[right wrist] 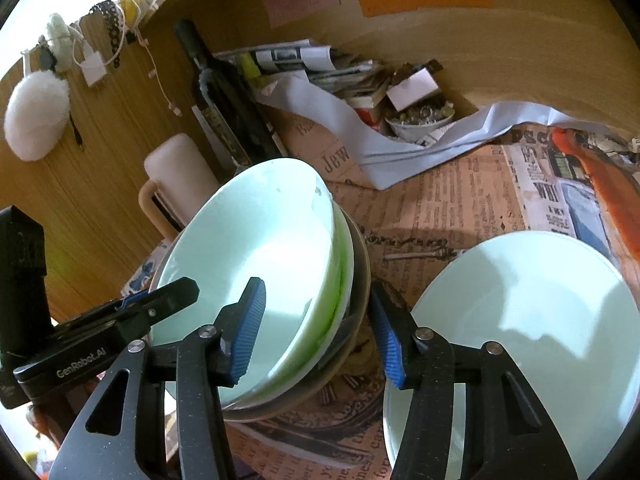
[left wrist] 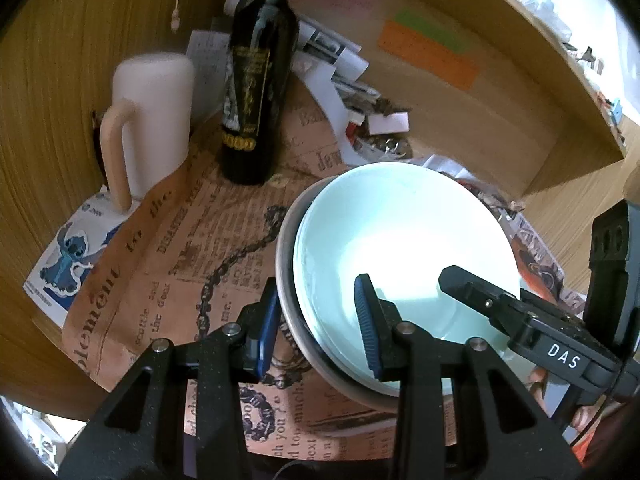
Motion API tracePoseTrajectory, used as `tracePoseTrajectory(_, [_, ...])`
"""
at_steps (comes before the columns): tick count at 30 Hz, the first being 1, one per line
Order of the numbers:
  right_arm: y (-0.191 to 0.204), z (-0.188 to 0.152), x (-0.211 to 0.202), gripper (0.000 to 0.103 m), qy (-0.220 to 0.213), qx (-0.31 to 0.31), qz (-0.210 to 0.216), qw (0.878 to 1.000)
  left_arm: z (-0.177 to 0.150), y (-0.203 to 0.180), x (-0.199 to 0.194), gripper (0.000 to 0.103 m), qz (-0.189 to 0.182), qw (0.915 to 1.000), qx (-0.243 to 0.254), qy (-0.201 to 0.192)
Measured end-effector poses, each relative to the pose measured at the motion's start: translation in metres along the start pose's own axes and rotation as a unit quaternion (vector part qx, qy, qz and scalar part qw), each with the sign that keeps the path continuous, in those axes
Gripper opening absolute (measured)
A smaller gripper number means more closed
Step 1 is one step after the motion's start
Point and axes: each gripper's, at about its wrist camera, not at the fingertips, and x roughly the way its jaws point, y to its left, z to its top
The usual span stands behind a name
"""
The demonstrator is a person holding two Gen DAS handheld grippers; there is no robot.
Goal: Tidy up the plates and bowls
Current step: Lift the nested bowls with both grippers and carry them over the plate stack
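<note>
Mint-green glass everywhere here: a pale green bowl [left wrist: 400, 248] sits nested in a grey bowl [left wrist: 286, 280], with what looks like a brighter green one sandwiched between them in the right wrist view, and the stack looks tipped rather than flat on the newspaper-covered worktop [left wrist: 168, 248], centre right of the left wrist frame. The left tool [left wrist: 320, 320] straddles the near rim of the stack, one blue pad outside the grey wall and one inside the green bowl; whether it's actually pinching, I can't tell. The right tool [right wrist: 320, 328] does the same on the opposite rim, jaws part open, and I can't tell if its pads are pressing either. A separate pale green plate [right wrist: 532, 320] lies flat at lower right of the right wrist frame, just beside the stack. My read: it's the stacking step, both tools steadying the nested bowls. Next move needs a firm, even two-sided grip, since the glazed rims look slippery, and clearance from the dark bottle [left wrist: 256, 92] and white mug [left wrist: 152, 120] behind.
</note>
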Motion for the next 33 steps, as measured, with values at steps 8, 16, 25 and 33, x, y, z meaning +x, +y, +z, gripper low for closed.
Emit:
tracePoseTrajectory(8, [-0.005,0.006,-0.025,0.048,-0.035,0.002,-0.011,0.999,0.008,-0.025,-0.009,0.036,-0.017,0.9994,0.02,-0.021])
tracePoseTrajectory(16, [-0.027,0.008,-0.052,0.048,-0.062,0.02,-0.028,0.998,0.011,-0.055,-0.007,0.036,-0.042,0.9978,0.044,-0.025])
tracePoseTrajectory(25, [-0.054,0.004,-0.081,0.048,-0.085,0.039,-0.052,0.994,0.01,-0.091,0.0,0.036,-0.072,0.9951,0.065,-0.017])
tracePoseTrajectory(33, [-0.077,-0.004,-0.099,0.048,-0.095,0.055,-0.07,0.992,0.007,-0.118,0.009,0.036,-0.089,0.9926,0.081,-0.006])
